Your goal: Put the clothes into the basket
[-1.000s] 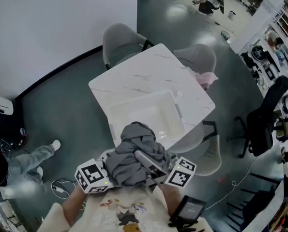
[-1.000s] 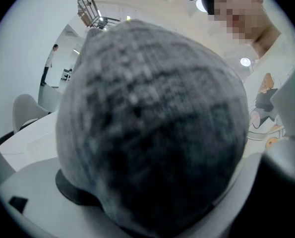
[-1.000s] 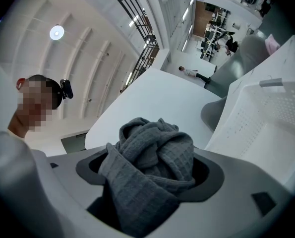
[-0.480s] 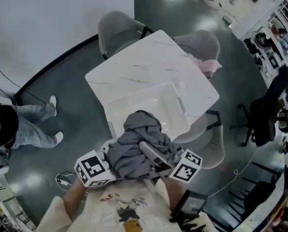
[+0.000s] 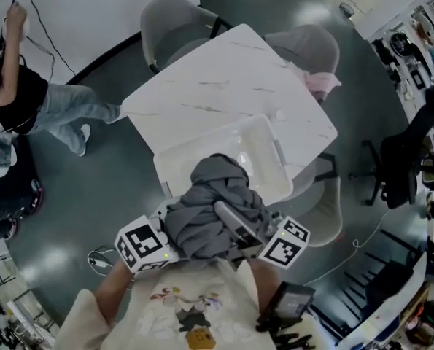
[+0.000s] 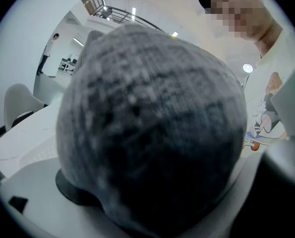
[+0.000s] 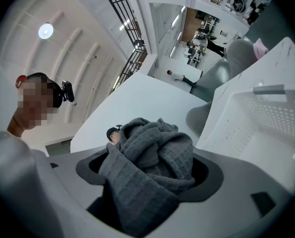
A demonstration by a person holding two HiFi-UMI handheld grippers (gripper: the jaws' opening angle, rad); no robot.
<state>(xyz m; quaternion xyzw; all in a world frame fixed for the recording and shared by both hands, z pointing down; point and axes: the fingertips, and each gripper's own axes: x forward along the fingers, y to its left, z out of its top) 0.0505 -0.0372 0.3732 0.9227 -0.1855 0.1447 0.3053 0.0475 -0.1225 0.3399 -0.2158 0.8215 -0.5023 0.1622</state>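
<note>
A bundled grey garment [image 5: 211, 211] hangs between my two grippers, just over the near rim of the white basket [image 5: 273, 149] on the white marble table [image 5: 224, 79]. My left gripper [image 5: 171, 233] holds its left side; in the left gripper view the grey garment [image 6: 152, 128] fills nearly the whole picture and hides the jaws. My right gripper [image 5: 231, 228] holds the right side. The right gripper view has the grey garment [image 7: 149, 165] bunched between wide-set jaws, with the basket [image 7: 266, 118] close on the right. The basket looks empty.
A pink cloth [image 5: 323, 84] lies on a grey chair [image 5: 313, 49] at the table's far right. Another grey chair [image 5: 167, 22] stands at the far side, and a third [image 5: 326, 217] near the right. A person [image 5: 34, 104] stands at the left. A black office chair [image 5: 406, 159] is on the right.
Both grippers have carried the grey bundle forward, so it now overlaps the basket's near rim. The person at the left has walked up the picture.
</note>
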